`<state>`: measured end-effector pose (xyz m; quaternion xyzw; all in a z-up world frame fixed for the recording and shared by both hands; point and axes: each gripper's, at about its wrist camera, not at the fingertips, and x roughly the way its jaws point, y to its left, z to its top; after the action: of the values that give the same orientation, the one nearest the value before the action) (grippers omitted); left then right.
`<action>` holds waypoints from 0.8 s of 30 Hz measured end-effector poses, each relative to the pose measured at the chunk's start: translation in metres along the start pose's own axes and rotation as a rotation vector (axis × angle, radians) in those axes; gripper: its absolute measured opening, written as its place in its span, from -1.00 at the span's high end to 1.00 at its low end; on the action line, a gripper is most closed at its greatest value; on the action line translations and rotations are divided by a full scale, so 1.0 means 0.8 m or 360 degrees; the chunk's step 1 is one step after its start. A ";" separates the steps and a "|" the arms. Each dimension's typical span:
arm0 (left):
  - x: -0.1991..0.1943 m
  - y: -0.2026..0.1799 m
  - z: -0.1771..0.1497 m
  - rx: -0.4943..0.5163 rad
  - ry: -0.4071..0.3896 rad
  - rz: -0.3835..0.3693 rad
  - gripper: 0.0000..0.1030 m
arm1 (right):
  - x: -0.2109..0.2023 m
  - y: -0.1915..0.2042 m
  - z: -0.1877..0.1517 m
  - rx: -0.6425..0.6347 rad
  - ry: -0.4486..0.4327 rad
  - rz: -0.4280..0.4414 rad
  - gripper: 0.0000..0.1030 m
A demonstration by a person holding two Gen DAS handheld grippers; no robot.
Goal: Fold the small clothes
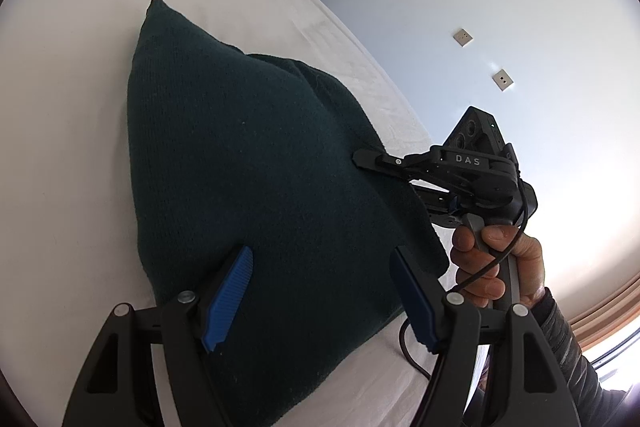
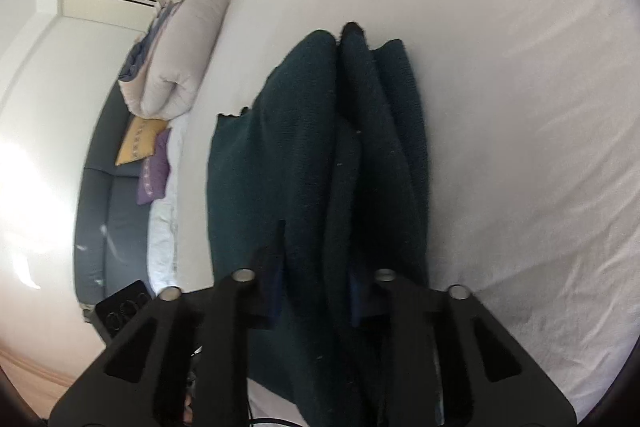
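Note:
A dark green knit garment lies on the white bed sheet, its right edge raised. My left gripper is open just above its near part, blue pads wide apart and empty. My right gripper is seen from the side at the garment's right edge, its jaws pinching the lifted fabric. In the right wrist view the garment hangs in bunched folds between the right gripper fingers, which are closed on it; the pads are mostly hidden by cloth.
A folded duvet, a yellow cushion and a purple cushion sit on a grey sofa beyond the bed's edge. A wall with two sockets stands behind the bed. A cable trails from the right gripper.

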<state>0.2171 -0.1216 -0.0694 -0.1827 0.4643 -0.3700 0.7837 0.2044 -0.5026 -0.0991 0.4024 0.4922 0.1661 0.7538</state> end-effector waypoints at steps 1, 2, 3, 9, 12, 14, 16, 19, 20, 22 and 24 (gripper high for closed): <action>0.000 -0.001 0.000 0.0002 0.0004 -0.0002 -0.42 | -0.005 0.001 -0.002 -0.0005 -0.0034 -0.0016 0.73; 0.000 -0.002 0.000 0.0005 0.0005 0.0000 -0.42 | -0.010 0.003 -0.003 -0.0026 -0.0061 -0.0038 0.75; 0.000 -0.003 0.000 0.0008 0.0006 0.0003 -0.42 | -0.013 0.007 -0.006 -0.0050 -0.0082 -0.0057 0.76; 0.004 -0.011 0.000 0.0040 0.0017 0.0008 -0.42 | -0.047 0.015 -0.031 -0.0106 -0.0178 -0.0076 0.77; 0.010 -0.019 -0.001 0.0089 0.0035 0.0026 -0.42 | -0.060 -0.005 -0.038 -0.0062 -0.0195 -0.0071 0.77; 0.015 -0.019 -0.003 0.0102 0.0056 0.0030 -0.41 | -0.068 -0.028 -0.040 -0.0044 -0.0191 -0.0083 0.78; 0.019 -0.017 -0.004 0.0104 0.0064 0.0029 -0.41 | -0.058 -0.055 -0.036 0.0049 -0.0178 -0.0011 0.79; 0.018 -0.012 -0.005 0.0084 0.0062 0.0024 -0.39 | -0.048 -0.056 -0.033 0.0034 -0.0180 0.0019 0.79; 0.015 -0.012 -0.006 0.0077 0.0059 0.0022 -0.39 | -0.042 -0.056 -0.033 0.0033 -0.0173 0.0032 0.79; 0.005 -0.016 -0.006 0.0084 0.0037 0.0044 -0.39 | -0.047 -0.058 -0.036 0.0056 -0.0159 0.0065 0.74; -0.009 -0.022 -0.003 0.0127 -0.0014 0.0074 -0.39 | -0.058 -0.049 -0.044 0.0035 -0.0189 -0.0019 0.65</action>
<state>0.2055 -0.1274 -0.0551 -0.1421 0.4500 -0.3690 0.8007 0.1463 -0.5412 -0.1079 0.4169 0.4507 0.1320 0.7783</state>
